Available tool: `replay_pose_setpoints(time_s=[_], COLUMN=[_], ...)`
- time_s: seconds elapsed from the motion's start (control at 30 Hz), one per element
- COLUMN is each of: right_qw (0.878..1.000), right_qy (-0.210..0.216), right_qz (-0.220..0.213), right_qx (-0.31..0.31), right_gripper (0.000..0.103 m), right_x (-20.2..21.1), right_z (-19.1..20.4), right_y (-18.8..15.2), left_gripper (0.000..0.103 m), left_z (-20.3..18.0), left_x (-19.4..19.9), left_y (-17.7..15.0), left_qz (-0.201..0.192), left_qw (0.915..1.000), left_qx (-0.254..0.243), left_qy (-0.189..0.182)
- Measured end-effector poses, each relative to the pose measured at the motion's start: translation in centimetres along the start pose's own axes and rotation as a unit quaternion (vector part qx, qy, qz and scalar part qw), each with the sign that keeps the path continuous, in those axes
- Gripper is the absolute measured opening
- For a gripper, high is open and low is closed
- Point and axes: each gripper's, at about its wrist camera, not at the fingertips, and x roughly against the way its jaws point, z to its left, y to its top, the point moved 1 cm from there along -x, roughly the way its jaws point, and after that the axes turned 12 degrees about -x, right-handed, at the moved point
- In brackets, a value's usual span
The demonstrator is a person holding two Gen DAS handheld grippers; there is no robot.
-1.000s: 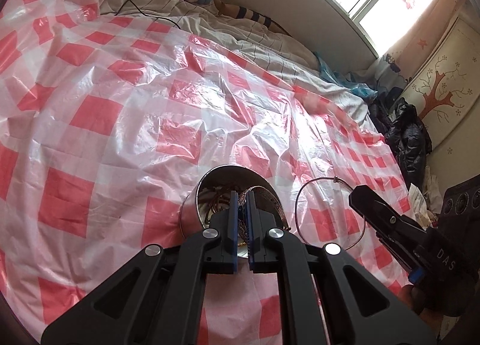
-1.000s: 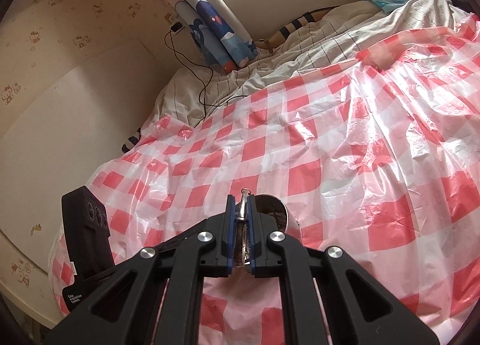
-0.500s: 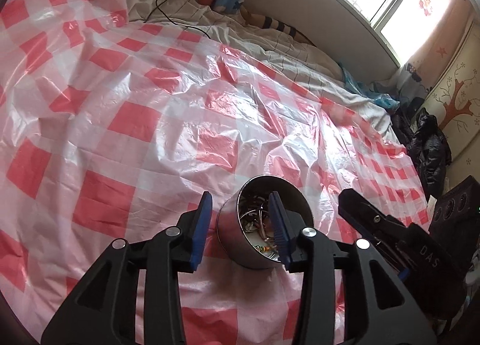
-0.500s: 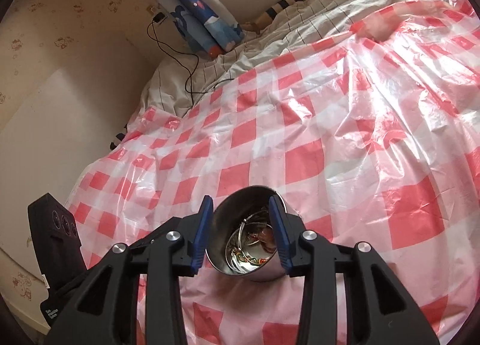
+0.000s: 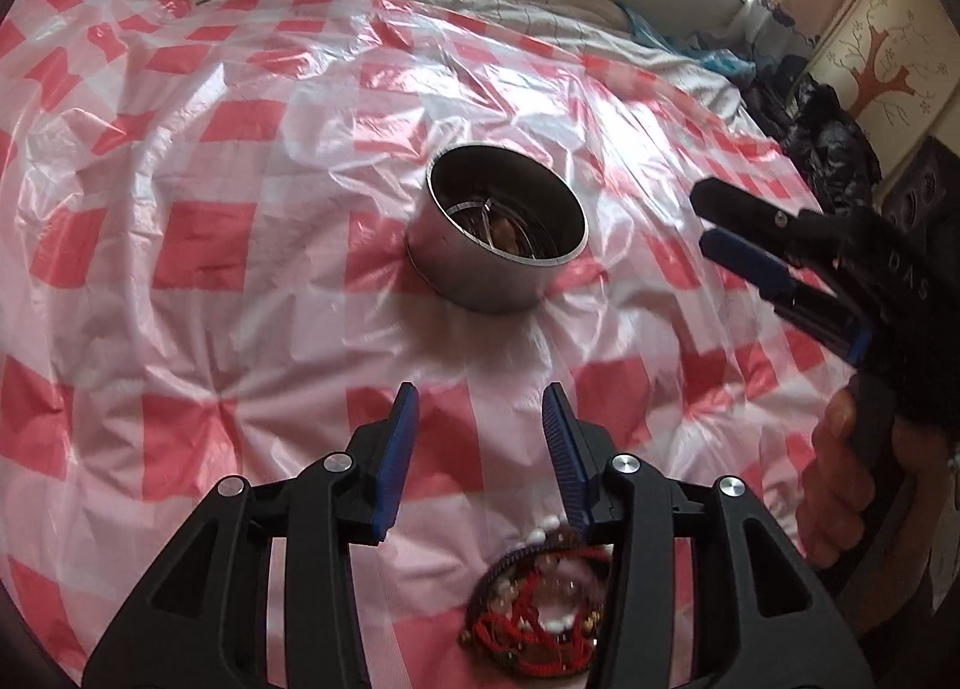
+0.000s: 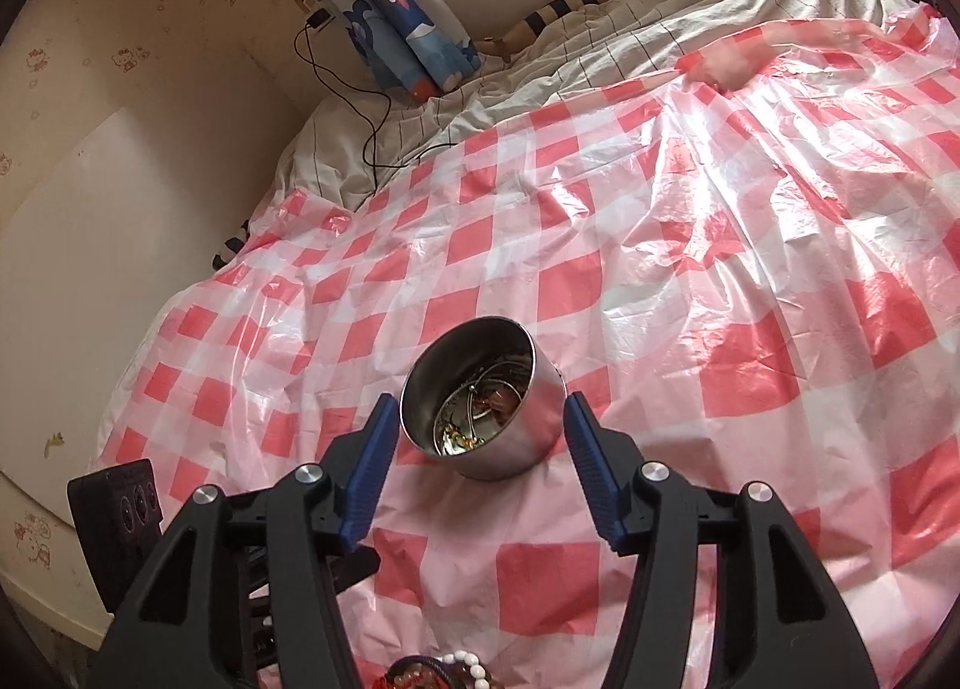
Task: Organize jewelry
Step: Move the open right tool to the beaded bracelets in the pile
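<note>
From the left wrist, a checked plastic sheet (image 5: 240,245) is covering the bed, and the left gripper (image 5: 480,425), now pulled back from the metal tin (image 5: 498,245), is gaping empty. From the right wrist, the right gripper (image 6: 480,443) is standing wide open and empty, flanking the tin (image 6: 486,407) of jewelry (image 6: 474,419) without touching it.

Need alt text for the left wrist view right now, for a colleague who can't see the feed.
The open left gripper hovers empty above a red-and-white checked plastic sheet, short of a steel tin holding jewelry. A pile of beaded bracelets lies beneath it; the right gripper, open, enters from the right.
</note>
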Motion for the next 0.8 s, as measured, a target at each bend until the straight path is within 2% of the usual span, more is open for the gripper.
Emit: replay_pose_setpoints(time_s=[0.17, 0.3, 0.43, 0.57, 0.8], right_qw=[0.999, 0.990, 0.979, 0.976, 0.972], right_qy=[-0.008, 0.025, 0.025, 0.024, 0.033], right_qz=[0.035, 0.118, 0.176, 0.197, 0.207], right_qx=[0.028, 0.072, 0.102, 0.086, 0.108], right_gripper=[0.056, 0.056, 0.055, 0.046, 0.036], right_x=[1.6, 1.7, 0.4, -0.2, 0.0], right_z=[0.1, 0.8, 0.5, -0.4, 0.5], right_y=[-2.2, -5.9, -9.1, -10.0, -10.6], left_gripper=[0.040, 0.041, 0.041, 0.044, 0.048], left_z=[-1.0, -0.1, 1.5, 2.7, 2.2], left_x=[1.2, 2.3, 2.9, 3.7, 3.8], left_y=[-2.7, -4.0, -4.6, -4.5, -4.1], left_qz=[0.016, 0.019, 0.021, 0.011, 0.009], left_qw=[0.9995, 0.9996, 0.9997, 0.9992, 0.9996], left_qx=[-0.022, -0.011, 0.008, 0.038, 0.028], left_qy=[-0.012, -0.017, -0.006, -0.008, -0.005])
